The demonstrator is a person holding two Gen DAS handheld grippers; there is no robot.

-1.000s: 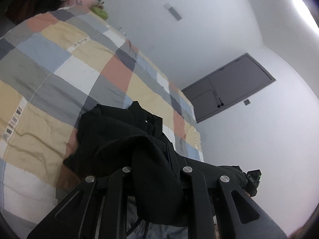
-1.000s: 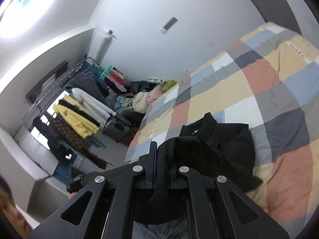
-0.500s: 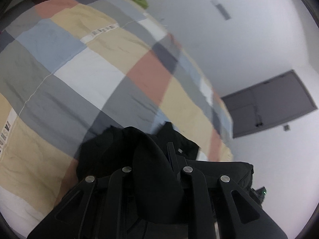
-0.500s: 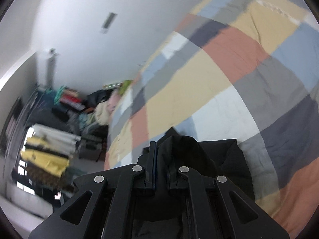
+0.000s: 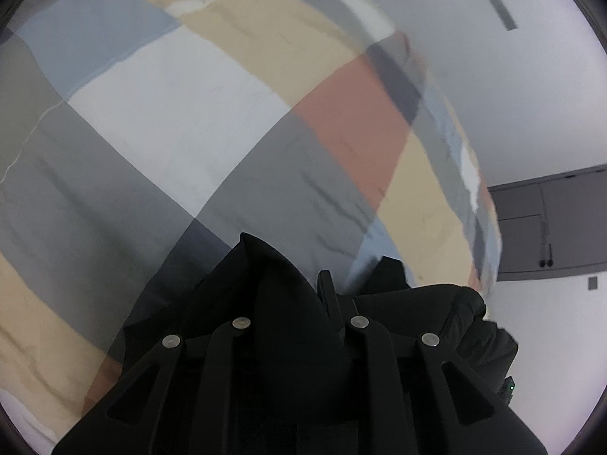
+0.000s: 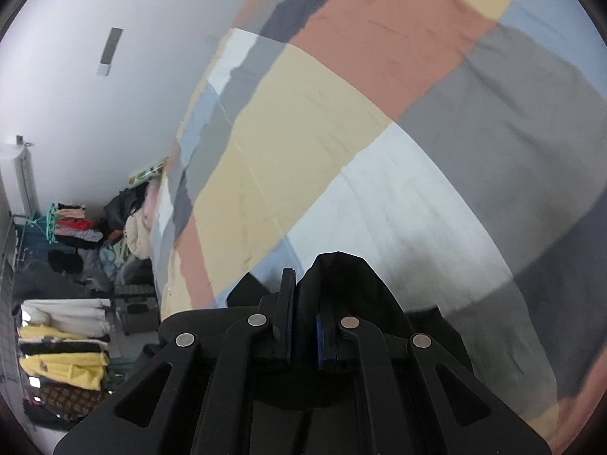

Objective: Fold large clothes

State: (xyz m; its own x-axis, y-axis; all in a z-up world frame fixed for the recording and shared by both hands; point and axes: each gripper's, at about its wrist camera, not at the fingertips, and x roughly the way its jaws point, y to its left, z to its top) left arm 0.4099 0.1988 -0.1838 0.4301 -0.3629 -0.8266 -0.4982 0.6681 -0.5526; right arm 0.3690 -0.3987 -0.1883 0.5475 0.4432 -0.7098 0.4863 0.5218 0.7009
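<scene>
Black garment (image 5: 288, 303) pinched between left fingers (image 5: 326, 292) and right fingers (image 6: 288, 303).

Each black gripper (image 5: 299, 295) (image 6: 303, 303) has angular linkage arms with four silver screws; the right one shows blue pads

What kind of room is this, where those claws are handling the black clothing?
Most likely a bedroom in a home. A bed with a patchwork bedcover fills most of the view, hanging clothes and piled laundry crowd one corner, and a grey door stands in the plain white wall.
</scene>
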